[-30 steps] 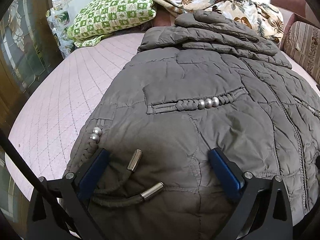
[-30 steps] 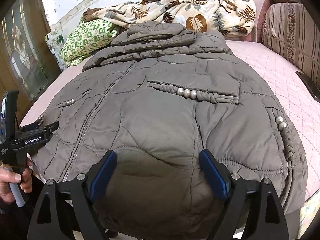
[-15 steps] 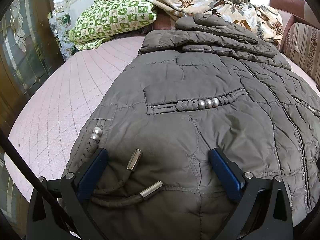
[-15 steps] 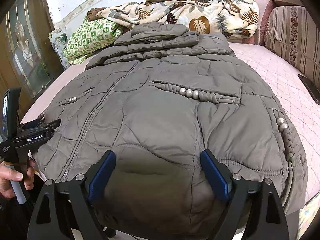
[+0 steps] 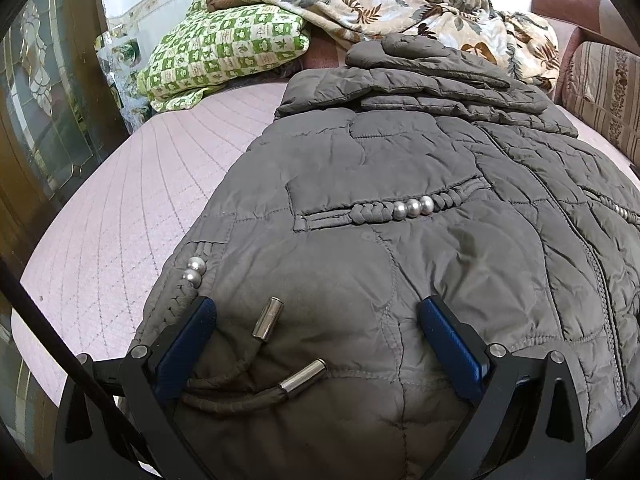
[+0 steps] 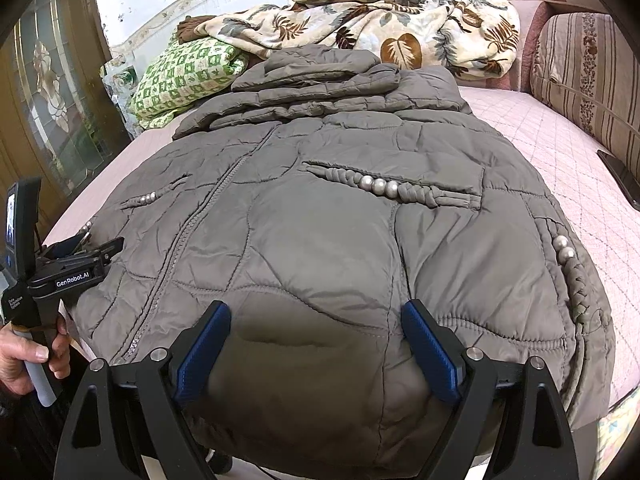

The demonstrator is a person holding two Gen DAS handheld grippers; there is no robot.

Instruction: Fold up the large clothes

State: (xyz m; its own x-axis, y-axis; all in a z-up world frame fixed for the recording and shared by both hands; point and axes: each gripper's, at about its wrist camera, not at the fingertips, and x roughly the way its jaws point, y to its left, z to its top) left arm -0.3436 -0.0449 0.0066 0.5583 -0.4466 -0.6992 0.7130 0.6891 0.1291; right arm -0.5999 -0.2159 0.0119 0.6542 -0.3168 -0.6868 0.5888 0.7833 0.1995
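Observation:
A grey quilted jacket [image 5: 400, 184] lies front-up on the pink bed [image 5: 120, 208], its sleeves folded across the collar end at the far side. In the left wrist view my left gripper [image 5: 318, 308] is open over the jacket's near left hem. Two drawcords with metal tips [image 5: 267, 318] lie between its blue pads [image 5: 188, 340]. In the right wrist view my right gripper [image 6: 317, 308] is open astride the near hem of the jacket [image 6: 340, 208], right of the zip. The left gripper [image 6: 80, 256] shows at that view's left edge, held by a hand [image 6: 24, 360].
A green checked blanket [image 5: 224, 56] and a leaf-print blanket [image 6: 400, 28] are piled at the bed's far end. A striped cushion [image 6: 588, 80] stands on the right. A dark flat object [image 6: 620, 178] lies near the bed's right side. A wooden glazed door [image 5: 36, 100] is on the left.

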